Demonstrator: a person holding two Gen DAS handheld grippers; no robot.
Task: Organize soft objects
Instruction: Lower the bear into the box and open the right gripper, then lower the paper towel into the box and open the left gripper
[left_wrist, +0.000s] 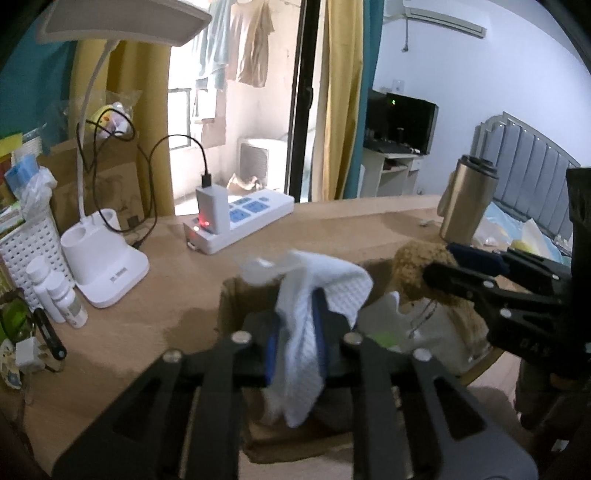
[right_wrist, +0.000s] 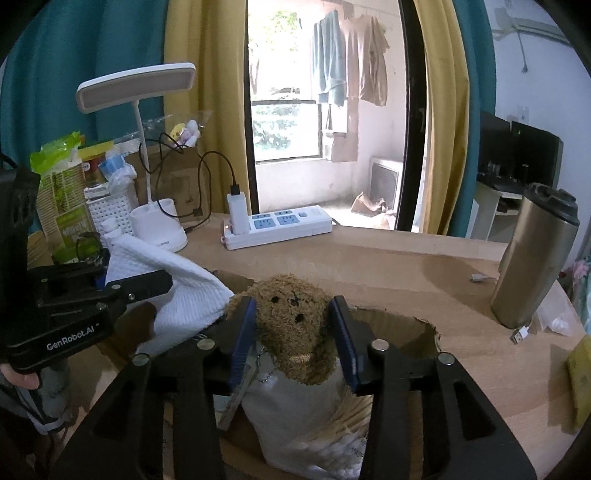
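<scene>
A white waffle cloth (left_wrist: 306, 306) hangs between the blue pads of my left gripper (left_wrist: 295, 347) and is draped over the right pad. The jaws stand slightly apart and the cloth sits loose, its top blurred. A brown teddy bear (right_wrist: 291, 321) in a white top sits upright in an open cardboard box (right_wrist: 399, 317). Its head is between the blue pads of my right gripper (right_wrist: 293, 336), which flank it without squeezing. In the right wrist view the cloth (right_wrist: 177, 291) lies over a left finger (right_wrist: 147, 284), beside the bear. The bear (left_wrist: 413, 273) shows beside the right gripper's fingers (left_wrist: 461, 280).
On the wooden desk (left_wrist: 332, 229) behind the box lie a white power strip (left_wrist: 251, 218) with a charger and a white desk lamp (left_wrist: 107, 273). Small bottles (left_wrist: 59, 299) and a lattice basket (left_wrist: 26, 247) crowd the left. A steel tumbler (right_wrist: 535, 258) stands at the right.
</scene>
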